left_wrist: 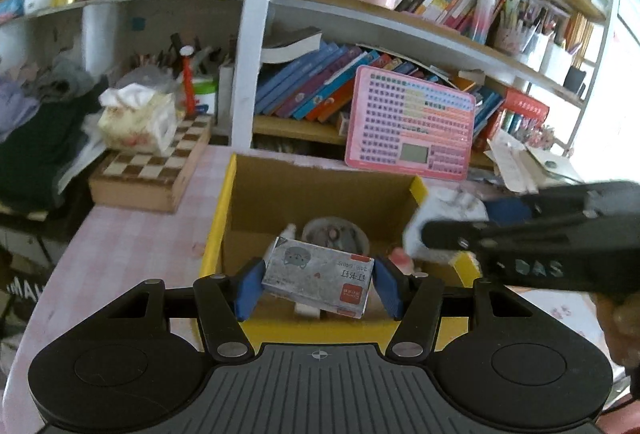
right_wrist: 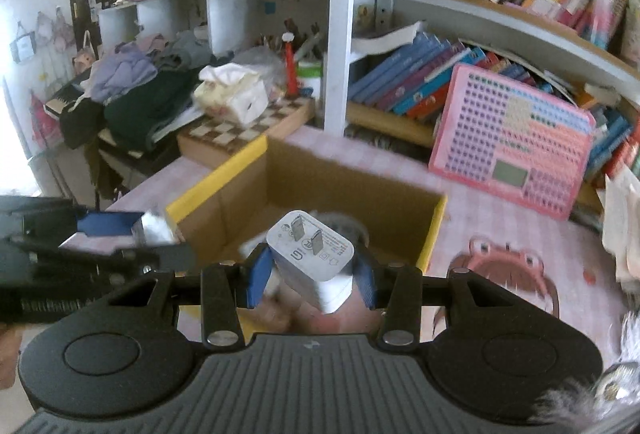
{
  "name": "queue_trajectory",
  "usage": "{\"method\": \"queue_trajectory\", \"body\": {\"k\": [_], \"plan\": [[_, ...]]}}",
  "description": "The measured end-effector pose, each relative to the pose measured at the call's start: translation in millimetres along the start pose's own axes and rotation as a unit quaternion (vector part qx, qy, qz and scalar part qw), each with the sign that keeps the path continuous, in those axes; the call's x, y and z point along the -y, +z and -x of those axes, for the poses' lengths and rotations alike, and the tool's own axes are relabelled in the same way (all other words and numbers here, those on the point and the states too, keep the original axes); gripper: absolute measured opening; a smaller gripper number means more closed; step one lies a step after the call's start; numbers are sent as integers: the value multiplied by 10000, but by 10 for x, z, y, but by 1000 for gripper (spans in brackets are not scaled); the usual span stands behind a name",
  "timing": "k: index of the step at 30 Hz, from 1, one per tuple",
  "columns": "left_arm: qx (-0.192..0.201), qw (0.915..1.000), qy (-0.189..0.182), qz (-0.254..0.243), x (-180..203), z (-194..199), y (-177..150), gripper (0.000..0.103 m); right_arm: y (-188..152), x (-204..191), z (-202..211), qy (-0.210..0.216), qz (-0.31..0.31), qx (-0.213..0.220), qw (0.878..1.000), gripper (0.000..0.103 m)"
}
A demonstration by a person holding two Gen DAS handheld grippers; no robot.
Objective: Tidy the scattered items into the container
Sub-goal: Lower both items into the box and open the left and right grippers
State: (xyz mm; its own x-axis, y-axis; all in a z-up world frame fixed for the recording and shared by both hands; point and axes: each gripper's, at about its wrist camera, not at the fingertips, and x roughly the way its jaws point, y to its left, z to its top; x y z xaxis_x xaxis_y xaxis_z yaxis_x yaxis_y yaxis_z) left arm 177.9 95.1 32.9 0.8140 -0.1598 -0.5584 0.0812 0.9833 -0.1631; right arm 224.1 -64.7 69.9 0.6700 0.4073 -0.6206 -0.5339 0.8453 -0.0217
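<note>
Left gripper (left_wrist: pixel 318 284) fingers gripping staple box (left_wrist: pixel 316 281) over yellow carton (left_wrist: pixel 218 230), right gripper (right_wrist: pixel 314 274) fingers gripping white charger (right_wrist: pixel 310 254) near carton edge

Left wrist view: rides your left gripper (left_wrist: pixel 318 284), angled down, close over the yellow-rimmed box (left_wrist: pixel 224 230) | Right wrist view: rides your right gripper (right_wrist: pixel 314 274), angled down, near the same box (right_wrist: pixel 216 196) | Shared: box, pink board (left_wrist: pixel 410 124), bookshelf (left_wrist: pixel 360 14)
</note>
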Motion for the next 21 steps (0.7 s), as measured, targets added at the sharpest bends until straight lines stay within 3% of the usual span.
{"method": "queue_trajectory", "body": {"k": [5, 11, 16, 21], "plan": [[-352, 9990, 198, -213, 62, -453, 68, 58, 280, 131, -526, 317, -39, -183, 9993, 42], [-947, 9951, 271, -102, 30, -867, 48, 58, 466, 140, -1179, 822, -166, -773, 9935, 42], [-1314, 9909, 284, -44, 6, -1094, 8, 58, 492, 43, -1630, 1149, -126, -1304, 9847, 42], [-1490, 9885, 258, 36, -20, -1171, -35, 58, 442, -83, -1828, 1205, 101, -1463, 9818, 42]]}}
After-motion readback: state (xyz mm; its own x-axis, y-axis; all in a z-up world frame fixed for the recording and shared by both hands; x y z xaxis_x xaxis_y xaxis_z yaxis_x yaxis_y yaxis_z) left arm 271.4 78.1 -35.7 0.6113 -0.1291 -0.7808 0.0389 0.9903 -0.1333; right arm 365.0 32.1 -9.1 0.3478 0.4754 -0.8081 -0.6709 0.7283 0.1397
